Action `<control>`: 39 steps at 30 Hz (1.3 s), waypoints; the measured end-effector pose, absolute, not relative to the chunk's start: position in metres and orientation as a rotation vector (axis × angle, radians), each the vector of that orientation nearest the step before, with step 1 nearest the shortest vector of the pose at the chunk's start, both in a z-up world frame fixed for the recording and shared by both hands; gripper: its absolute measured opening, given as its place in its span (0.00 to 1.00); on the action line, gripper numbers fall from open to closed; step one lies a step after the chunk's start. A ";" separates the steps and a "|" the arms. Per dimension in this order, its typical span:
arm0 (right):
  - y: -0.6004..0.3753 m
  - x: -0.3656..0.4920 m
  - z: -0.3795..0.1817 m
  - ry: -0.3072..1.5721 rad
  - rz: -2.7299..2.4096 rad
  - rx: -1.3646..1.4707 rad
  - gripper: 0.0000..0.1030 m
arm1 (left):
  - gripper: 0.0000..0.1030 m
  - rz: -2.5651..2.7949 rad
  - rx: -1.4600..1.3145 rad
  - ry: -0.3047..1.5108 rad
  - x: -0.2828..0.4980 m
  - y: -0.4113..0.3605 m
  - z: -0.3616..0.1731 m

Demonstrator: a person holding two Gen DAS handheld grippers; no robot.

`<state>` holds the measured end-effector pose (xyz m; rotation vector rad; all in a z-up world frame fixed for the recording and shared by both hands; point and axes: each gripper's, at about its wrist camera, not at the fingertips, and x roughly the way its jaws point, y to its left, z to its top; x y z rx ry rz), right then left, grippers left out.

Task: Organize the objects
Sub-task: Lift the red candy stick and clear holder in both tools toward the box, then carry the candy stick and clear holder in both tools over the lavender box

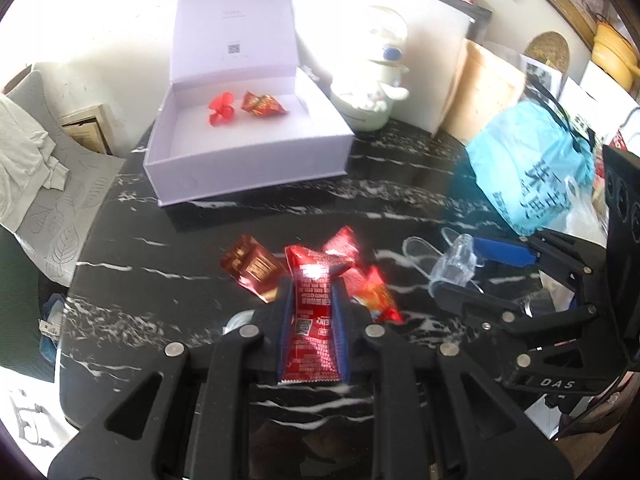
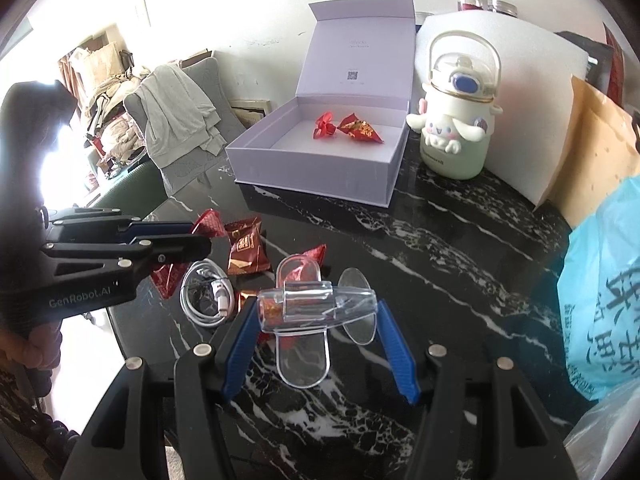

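Glossy red foil packet (image 1: 314,320) in left claw (image 1: 313,300)

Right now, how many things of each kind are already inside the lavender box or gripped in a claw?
Red flower, in the lavender box: 1
Red snack packet, in the box: 1
Ketchup sachet, gripped in the left claw: 1
Right claw, open astride a clear plastic piece: 0
Total: 3
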<state>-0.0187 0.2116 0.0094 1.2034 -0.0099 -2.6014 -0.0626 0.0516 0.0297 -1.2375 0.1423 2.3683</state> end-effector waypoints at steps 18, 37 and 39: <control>0.204 -0.075 0.030 0.036 -2.595 1.173 0.58 | 0.17 2.395 -1.240 0.110 -0.115 0.046 0.041; 0.206 -0.149 0.035 0.031 -2.599 1.145 0.58 | 0.17 2.383 -1.248 0.108 -0.196 0.053 0.041; 0.206 -0.156 0.035 0.023 -2.601 1.132 0.58 | 0.17 2.382 -1.258 0.100 -0.205 0.052 0.039</control>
